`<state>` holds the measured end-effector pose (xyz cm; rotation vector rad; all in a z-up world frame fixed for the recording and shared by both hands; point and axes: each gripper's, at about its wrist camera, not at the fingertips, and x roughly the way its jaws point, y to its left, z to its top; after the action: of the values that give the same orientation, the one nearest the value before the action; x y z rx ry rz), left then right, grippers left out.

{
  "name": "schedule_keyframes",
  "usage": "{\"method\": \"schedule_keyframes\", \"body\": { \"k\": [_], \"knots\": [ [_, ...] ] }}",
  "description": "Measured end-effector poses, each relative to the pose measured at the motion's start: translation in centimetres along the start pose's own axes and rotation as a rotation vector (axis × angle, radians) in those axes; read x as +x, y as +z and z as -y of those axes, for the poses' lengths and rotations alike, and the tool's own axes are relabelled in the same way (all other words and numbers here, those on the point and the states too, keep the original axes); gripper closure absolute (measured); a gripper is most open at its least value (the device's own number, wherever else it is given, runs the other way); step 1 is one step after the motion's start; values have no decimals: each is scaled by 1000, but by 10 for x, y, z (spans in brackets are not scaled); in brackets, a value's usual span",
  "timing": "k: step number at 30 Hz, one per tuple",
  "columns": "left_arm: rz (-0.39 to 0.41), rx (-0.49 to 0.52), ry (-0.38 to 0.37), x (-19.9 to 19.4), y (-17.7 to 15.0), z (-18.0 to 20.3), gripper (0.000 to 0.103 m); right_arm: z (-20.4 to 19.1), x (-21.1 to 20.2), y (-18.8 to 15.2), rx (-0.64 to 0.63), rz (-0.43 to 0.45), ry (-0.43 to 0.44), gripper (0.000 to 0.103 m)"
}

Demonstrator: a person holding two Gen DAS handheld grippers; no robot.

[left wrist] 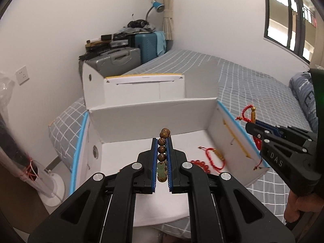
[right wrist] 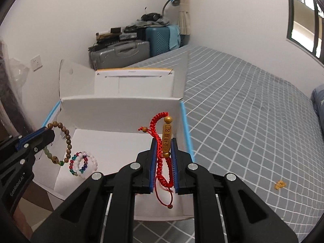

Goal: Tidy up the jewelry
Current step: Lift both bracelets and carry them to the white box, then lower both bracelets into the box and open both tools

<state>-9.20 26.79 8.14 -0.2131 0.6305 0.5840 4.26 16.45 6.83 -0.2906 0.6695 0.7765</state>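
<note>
We are in the middle of putting the jewelry away, we think; each tool has one piece pinched and is up over the white box (left wrist: 154, 109), which sits on the gray checked bed (right wrist: 253, 105).

The left gripper (left wrist: 162, 158) has its blue pads squeezed on the brown bead bracelet (left wrist: 162, 151); in the left wrist view it stands in a line in the middle of the frame, round wooden beads on top and a pale green bead lower down; in the right wrist view it hangs as a loop at the left side of the frame.

The right gripper (right wrist: 164, 162) is clamped on the red cord bracelet (right wrist: 162, 162); it is a braided red string with a long gold charm that has marks on it, and it sits in the middle of that frame; a thin tail with a small bead hangs down below.

More pieces already lie on the box floor; a second red cord bracelet (left wrist: 214, 158) and a red bead bracelet (left wrist: 200, 165) at the right of middle in the left wrist view, and colorful bead rings (right wrist: 83, 163) at the lower left in the right wrist view.

Next, we guess, each tool should go down low inside the box and then let go gently, so the bracelets land flat and do not tangle; a small yellow thing (right wrist: 280, 185) lies out on the bed at the lower right, and we cannot tell what it is.
</note>
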Motion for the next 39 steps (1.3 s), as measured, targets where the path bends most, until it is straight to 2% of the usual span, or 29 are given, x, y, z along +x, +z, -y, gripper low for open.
{"method": "schedule_keyframes", "body": {
  "k": [6, 9, 16, 20, 24, 31, 37, 38, 39],
  "knots": [
    [-100, -41, 27, 33, -5, -20, 96, -21, 25, -5, -40, -73, 36, 91],
    [-161, -45, 67, 51, -11, -25, 96, -29, 38, -8, -56, -121, 55, 91],
    [-260, -65, 93, 74, -19, -33, 96, -43, 66, -11, -95, -228, 75, 91],
    [-270, -61, 116, 80, -21, -34, 96, -39, 80, -12, -82, -278, 62, 91],
    [-301, -79, 132, 87, -22, -38, 96, -30, 98, -13, -35, -357, 91, 91],
    [-379, -119, 93, 105, -25, -48, 96, -32, 107, -18, -48, -391, 73, 91],
    [-392, -127, 91, 104, -26, -50, 93, -37, 103, -18, -41, -381, 65, 88],
    [-392, -127, 101, 103, -25, -50, 92, -39, 101, -17, -45, -376, 68, 87],
    [-386, -122, 107, 102, -25, -49, 90, -40, 100, -16, -48, -369, 72, 79]
  ]
}}
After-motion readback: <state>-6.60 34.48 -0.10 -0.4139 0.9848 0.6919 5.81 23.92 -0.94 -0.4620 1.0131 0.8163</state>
